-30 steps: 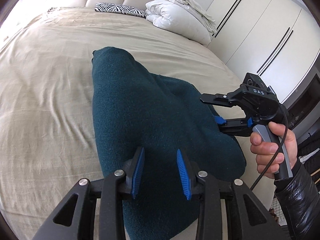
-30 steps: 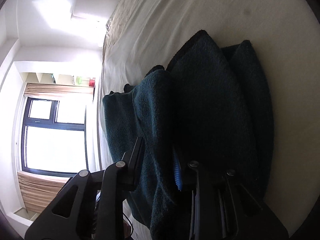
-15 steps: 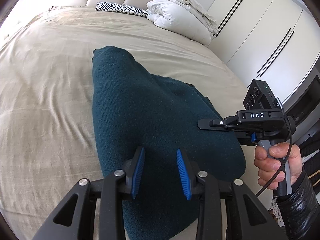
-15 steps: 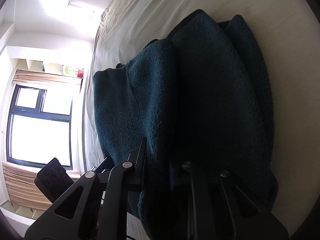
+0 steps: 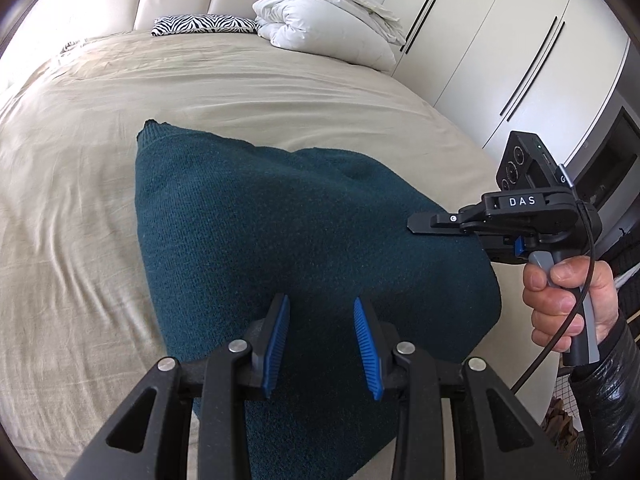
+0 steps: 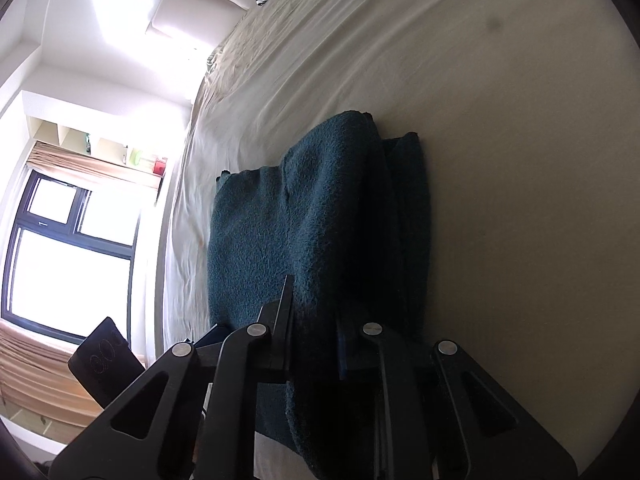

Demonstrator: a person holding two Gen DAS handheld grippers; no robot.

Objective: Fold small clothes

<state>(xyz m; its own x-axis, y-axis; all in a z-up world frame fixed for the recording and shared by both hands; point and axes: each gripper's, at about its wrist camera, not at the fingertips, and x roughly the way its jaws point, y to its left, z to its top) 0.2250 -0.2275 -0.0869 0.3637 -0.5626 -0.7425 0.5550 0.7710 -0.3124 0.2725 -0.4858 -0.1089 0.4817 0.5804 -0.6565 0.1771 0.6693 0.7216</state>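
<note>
Left wrist view: The left gripper point(image 5: 320, 344) has its blue-padded fingers point(image 5: 275, 344) parted with a clear gap between them. They hold nothing. The dark teal knitted garment point(image 5: 304, 248) lies on the bed point(image 5: 80, 216), directly ahead of and beneath these fingers, extending forward to a corner well ahead and to the left of them. The garment presents one broad, smooth upper panel. To the right of the fingers, the right gripper point(image 5: 440, 226) is held by the person's hand point(image 5: 568, 304) at the garment's right edge. From this side its finger spacing cannot be determined. The white lettering "DAS" is legible on the right gripper's body. A zebra-print pillow point(image 5: 204, 24) and a white duvet point(image 5: 328, 12) lie far ahead at the head of the bed.

Right wrist view: The right gripper point(image 6: 316, 340) has its fingers closed to a narrow gap, and a thick fold of the garment point(image 6: 320, 220) runs between them; this reads as a grasp on the fabric. Ahead of the fingers the garment lies in stacked layers, one panel doubled over another.

Task progress: By judgement, at least one fold is complete and the gripped layer is partway through being laid over. Remaining: settle that layer, release it, and make any final fold. No other writing is legible.
</note>
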